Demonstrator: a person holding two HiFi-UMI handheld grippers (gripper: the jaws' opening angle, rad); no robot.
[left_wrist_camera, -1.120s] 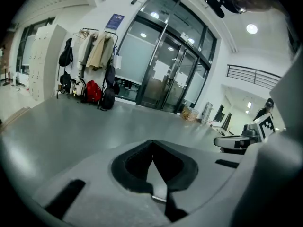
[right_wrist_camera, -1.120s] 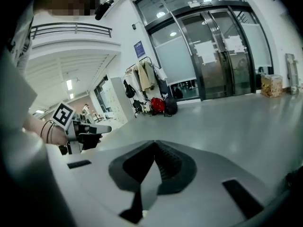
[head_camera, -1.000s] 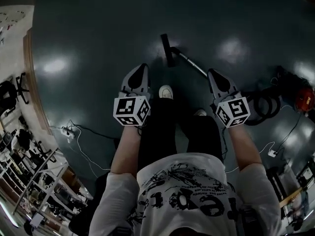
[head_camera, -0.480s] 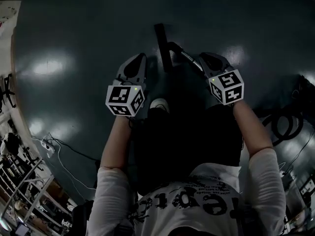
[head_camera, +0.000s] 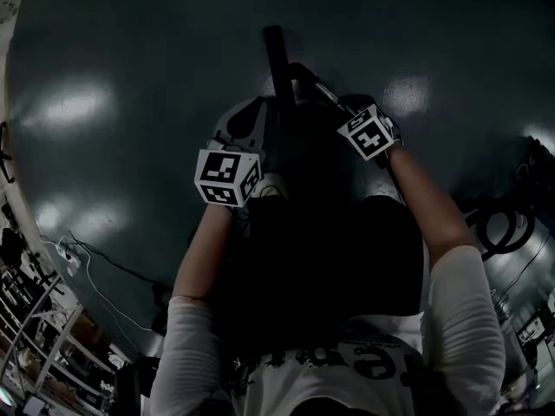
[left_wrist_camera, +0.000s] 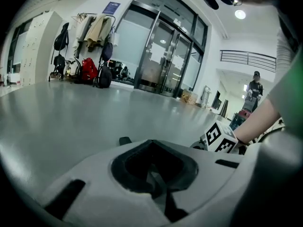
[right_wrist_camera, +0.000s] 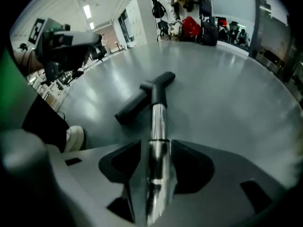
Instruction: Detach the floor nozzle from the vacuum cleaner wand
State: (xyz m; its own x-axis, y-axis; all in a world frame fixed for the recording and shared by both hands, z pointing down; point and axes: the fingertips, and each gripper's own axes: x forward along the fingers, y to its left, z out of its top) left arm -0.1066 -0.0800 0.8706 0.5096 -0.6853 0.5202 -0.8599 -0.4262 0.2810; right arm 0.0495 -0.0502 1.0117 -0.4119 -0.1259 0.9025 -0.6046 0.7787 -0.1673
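Observation:
The black floor nozzle [head_camera: 276,59] lies on the dark floor, joined to the shiny metal wand [head_camera: 325,94] that runs back to the right. In the right gripper view the wand [right_wrist_camera: 158,122] passes straight between the jaws, and the nozzle [right_wrist_camera: 142,100] lies just beyond. My right gripper [right_wrist_camera: 159,151] points steeply down over the wand; its jaws have just been opening and stand open round it. My left gripper [head_camera: 253,109] hovers left of the nozzle neck, shut and empty [left_wrist_camera: 154,174].
A white shoe [head_camera: 273,183] stands just behind the grippers. A coiled vacuum hose [head_camera: 499,224] lies at the right, cables [head_camera: 95,267] and shelving at the lower left. Bags [left_wrist_camera: 87,70] and glass doors lie far across the floor, and a person [left_wrist_camera: 255,86] stands in the distance.
Both grippers have come down towards the floor as the person crouched. The right gripper tipped downward onto the wand and its jaws opened round it. The left stayed shut.

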